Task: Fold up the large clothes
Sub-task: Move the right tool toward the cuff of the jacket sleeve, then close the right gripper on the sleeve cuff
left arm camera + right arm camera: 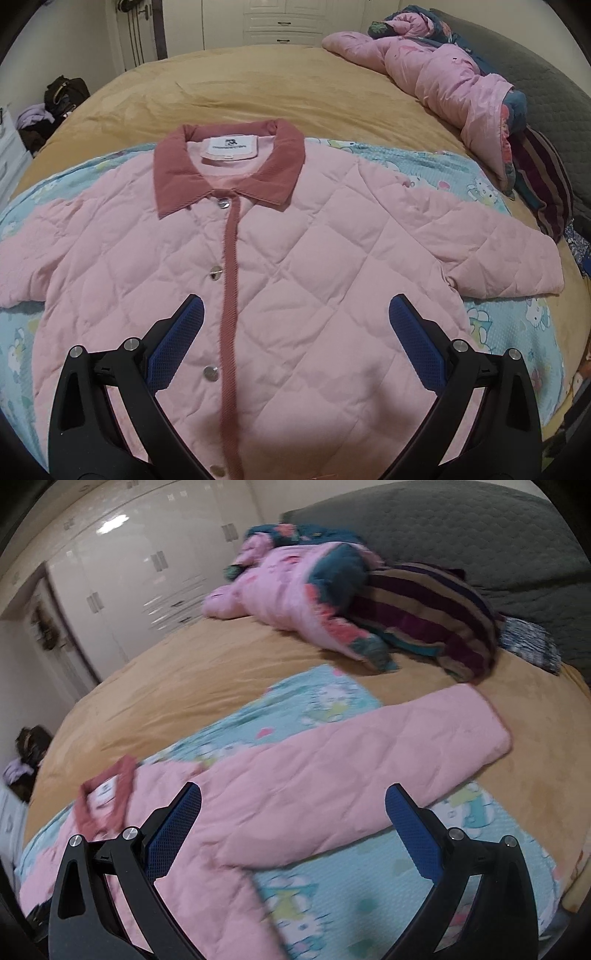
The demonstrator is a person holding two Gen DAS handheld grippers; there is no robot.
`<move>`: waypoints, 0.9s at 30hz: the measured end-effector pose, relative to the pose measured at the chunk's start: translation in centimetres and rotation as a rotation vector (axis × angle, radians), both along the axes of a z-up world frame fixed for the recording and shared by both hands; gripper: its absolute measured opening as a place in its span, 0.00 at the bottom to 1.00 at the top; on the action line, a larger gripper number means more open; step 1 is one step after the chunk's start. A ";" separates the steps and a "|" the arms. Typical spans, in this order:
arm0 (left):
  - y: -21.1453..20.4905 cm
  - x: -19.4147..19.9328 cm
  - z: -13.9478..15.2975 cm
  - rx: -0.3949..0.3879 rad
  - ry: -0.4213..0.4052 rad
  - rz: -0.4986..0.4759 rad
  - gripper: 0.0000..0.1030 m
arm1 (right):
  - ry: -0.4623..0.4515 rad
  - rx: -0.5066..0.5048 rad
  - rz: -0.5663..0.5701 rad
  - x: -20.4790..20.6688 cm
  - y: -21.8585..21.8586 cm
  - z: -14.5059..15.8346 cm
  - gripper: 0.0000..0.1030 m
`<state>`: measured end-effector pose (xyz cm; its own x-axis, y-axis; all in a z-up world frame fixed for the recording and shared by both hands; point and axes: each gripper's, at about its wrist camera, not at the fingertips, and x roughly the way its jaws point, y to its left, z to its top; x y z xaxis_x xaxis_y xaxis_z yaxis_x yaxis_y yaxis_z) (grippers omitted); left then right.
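A pink quilted jacket [295, 258] lies flat and face up on a light-blue cartoon-print mat [517, 332], buttoned, its darker pink collar [229, 170] at the far end and both sleeves spread out. My left gripper [295, 306] hovers open above the jacket's lower front, nothing between its blue pads. In the right wrist view the jacket's right sleeve [369, 753] stretches across the blue mat [351, 893]. My right gripper [293, 794] is open above the sleeve near the armpit, holding nothing.
The mat lies on a tan bedspread [258, 92]. A rumpled pink quilt [443, 74] and a striped blanket [436, 616] are piled by the grey headboard [480, 528]. White wardrobes [129, 572] and a dark bag [64, 94] stand beyond the bed.
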<state>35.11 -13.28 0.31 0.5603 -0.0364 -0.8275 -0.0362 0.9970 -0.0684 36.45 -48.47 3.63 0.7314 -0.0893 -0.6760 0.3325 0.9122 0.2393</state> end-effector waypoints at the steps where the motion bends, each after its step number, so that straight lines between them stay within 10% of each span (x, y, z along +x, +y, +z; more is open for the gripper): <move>1: -0.3 0.3 -0.2 0.003 0.003 -0.002 0.91 | 0.008 0.009 -0.023 0.2 -1.2 -0.4 0.96; 27: -2.7 6.3 -5.2 0.018 0.055 -0.010 0.91 | 0.095 0.267 -0.409 2.2 -18.0 -12.3 0.96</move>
<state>41.44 -16.02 -4.85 0.5137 -0.0270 -0.8576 -0.0291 0.9984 -0.0488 38.62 -66.52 -8.67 0.6064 -0.1707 -0.7766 0.6820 0.6138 0.3976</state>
